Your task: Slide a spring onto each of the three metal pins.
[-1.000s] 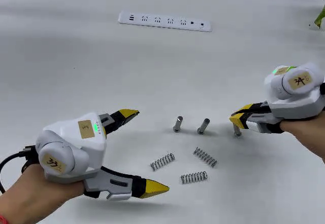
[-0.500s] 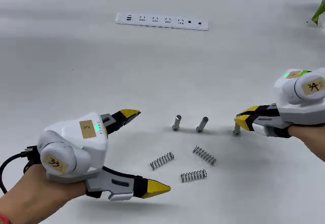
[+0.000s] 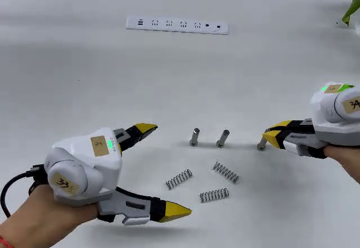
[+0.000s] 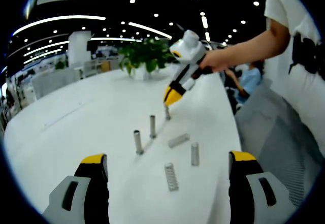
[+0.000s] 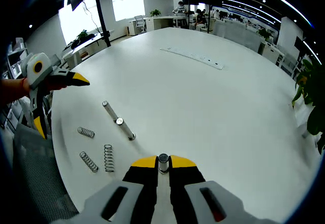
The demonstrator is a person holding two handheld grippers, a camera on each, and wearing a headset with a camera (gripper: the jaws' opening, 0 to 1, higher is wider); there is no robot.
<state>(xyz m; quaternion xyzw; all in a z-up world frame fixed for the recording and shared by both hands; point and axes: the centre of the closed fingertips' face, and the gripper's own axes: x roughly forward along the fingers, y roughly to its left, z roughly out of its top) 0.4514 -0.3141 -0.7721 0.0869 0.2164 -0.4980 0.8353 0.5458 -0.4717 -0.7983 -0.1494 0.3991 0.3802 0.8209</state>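
While the right gripper (image 5: 163, 163) clenched one pin (image 5: 163, 158), we noted the left gripper (image 3: 163, 169) gaping wide beside three loose springs (image 3: 179, 178). Two other pins (image 3: 194, 136) stood nearby on the white table (image 3: 84, 79); power strip (image 3: 177, 25) at its far side, open-plan office (image 5: 177, 5) with ceiling lights (image 4: 147, 29) around.

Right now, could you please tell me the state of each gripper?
Left gripper: open, holding nothing.
Right gripper: closed on a metal pin.

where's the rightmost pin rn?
Head view: the right pin is just right of the middle pin, gripped at its top by the right claw; the right gripper view shows its head between that claw's tips.
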